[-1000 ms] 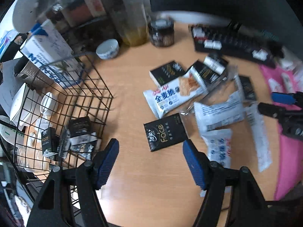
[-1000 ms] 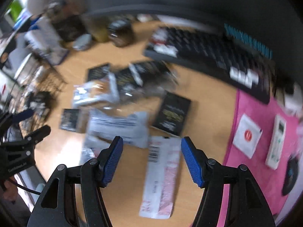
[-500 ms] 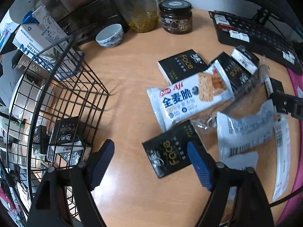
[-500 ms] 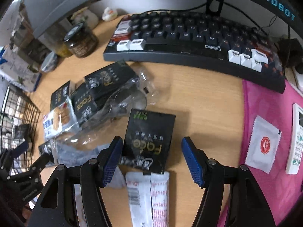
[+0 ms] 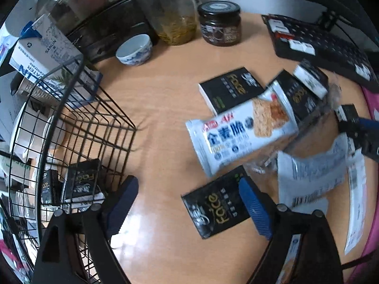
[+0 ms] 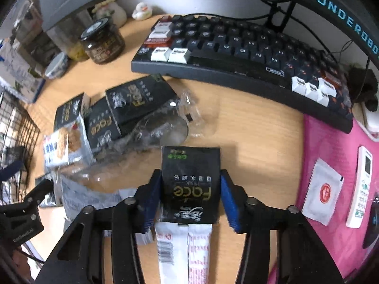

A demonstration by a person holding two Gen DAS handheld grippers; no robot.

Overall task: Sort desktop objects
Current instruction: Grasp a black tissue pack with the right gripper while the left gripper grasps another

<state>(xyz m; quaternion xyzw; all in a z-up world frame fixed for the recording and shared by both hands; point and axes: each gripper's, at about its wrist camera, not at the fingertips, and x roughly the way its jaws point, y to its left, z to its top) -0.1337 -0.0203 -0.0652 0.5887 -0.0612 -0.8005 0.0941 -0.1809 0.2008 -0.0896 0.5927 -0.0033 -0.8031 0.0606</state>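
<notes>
My right gripper point(image 6: 190, 197) is closed on a black "Face" tissue pack point(image 6: 190, 179) lying on the wooden desk, its blue pads against both sides. My left gripper point(image 5: 187, 203) is open, low over the desk, with another black Face pack point(image 5: 216, 204) between its fingers, nearer the right pad. A white cracker packet point(image 5: 241, 130), more black Face packs point(image 5: 231, 88) and white sachets point(image 5: 308, 177) lie scattered. A black wire basket point(image 5: 71, 127) at left holds several black packs point(image 5: 80, 184).
A keyboard point(image 6: 248, 47) runs along the back. A dark jar point(image 5: 219, 23), glass jar point(image 5: 173, 11) and small bowl point(image 5: 135, 48) stand at the rear. A pink mat point(image 6: 336, 165) with a remote point(image 6: 361, 187) and a white sachet point(image 6: 323, 191) lies right.
My right gripper moved forward and closed its fingers around the black Face pack. My left gripper crept closer to the black pack near the basket.
</notes>
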